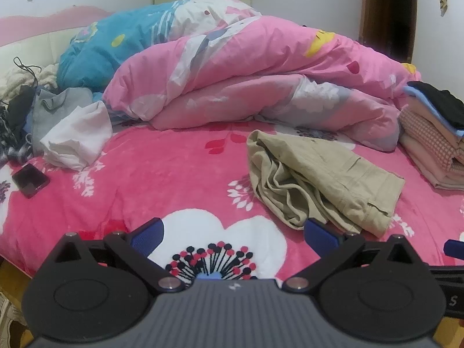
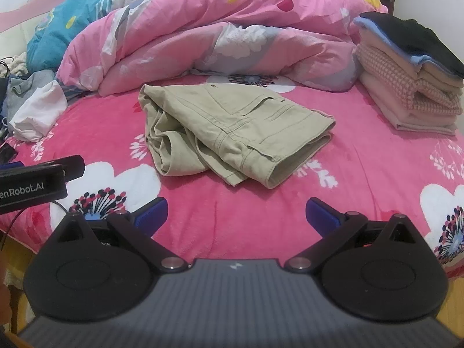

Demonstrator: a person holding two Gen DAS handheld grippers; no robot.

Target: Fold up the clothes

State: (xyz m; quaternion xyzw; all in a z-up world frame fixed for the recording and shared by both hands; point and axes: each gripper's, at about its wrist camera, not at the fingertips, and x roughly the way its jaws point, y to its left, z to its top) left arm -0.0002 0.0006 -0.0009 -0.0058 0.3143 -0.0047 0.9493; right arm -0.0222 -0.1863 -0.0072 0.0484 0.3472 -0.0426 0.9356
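Khaki trousers (image 2: 232, 133) lie roughly folded in the middle of the pink flowered bedspread (image 2: 362, 168); in the left wrist view the trousers (image 1: 322, 179) lie ahead and to the right. My left gripper (image 1: 233, 233) hovers open over a white flower print, its right blue pad near the trousers' front edge. My right gripper (image 2: 236, 213) is open too, a little short of the trousers, nothing between its fingers. The left gripper's body (image 2: 34, 182) shows at the left edge of the right wrist view.
A stack of folded clothes (image 2: 411, 78) stands at the right. A bunched pink and blue duvet (image 2: 203, 37) fills the back of the bed. Loose white and grey garments (image 1: 72, 127) and a dark phone (image 1: 30, 180) lie at the left.
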